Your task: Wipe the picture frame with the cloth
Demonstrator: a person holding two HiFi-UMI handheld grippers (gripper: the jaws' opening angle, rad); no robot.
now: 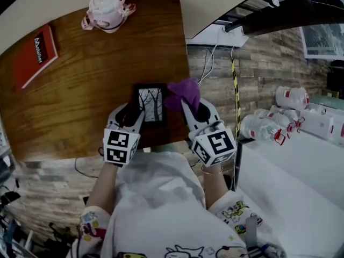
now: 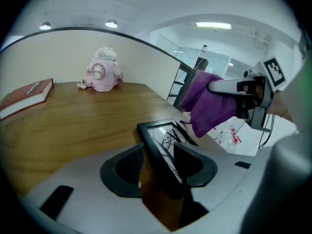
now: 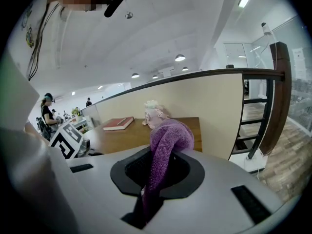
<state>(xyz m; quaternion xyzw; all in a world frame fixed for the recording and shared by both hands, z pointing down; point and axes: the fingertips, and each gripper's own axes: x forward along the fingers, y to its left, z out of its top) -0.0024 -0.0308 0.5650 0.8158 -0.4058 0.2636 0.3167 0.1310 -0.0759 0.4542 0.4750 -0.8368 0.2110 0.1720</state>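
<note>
The black picture frame [image 1: 150,104] with a tree print lies near the front edge of the wooden table [image 1: 91,85]. My left gripper [image 1: 134,116] is at its left near corner. In the left gripper view the frame [image 2: 163,140] runs between the two jaws and both pads rest against it. The purple cloth [image 1: 183,93] hangs bunched from my right gripper [image 1: 192,105], just right of the frame's top corner. That gripper [image 3: 156,167] is shut on the cloth [image 3: 165,140]. In the left gripper view the cloth [image 2: 209,106] hovers above the frame's far end.
A pink toy [image 1: 107,9] stands at the table's far edge and a red book [image 1: 36,52] lies at the far left. Several plastic bottles [image 1: 269,125] sit on a white surface [image 1: 301,171] to the right. Cables trail over the wooden floor [image 1: 215,69] beyond the table.
</note>
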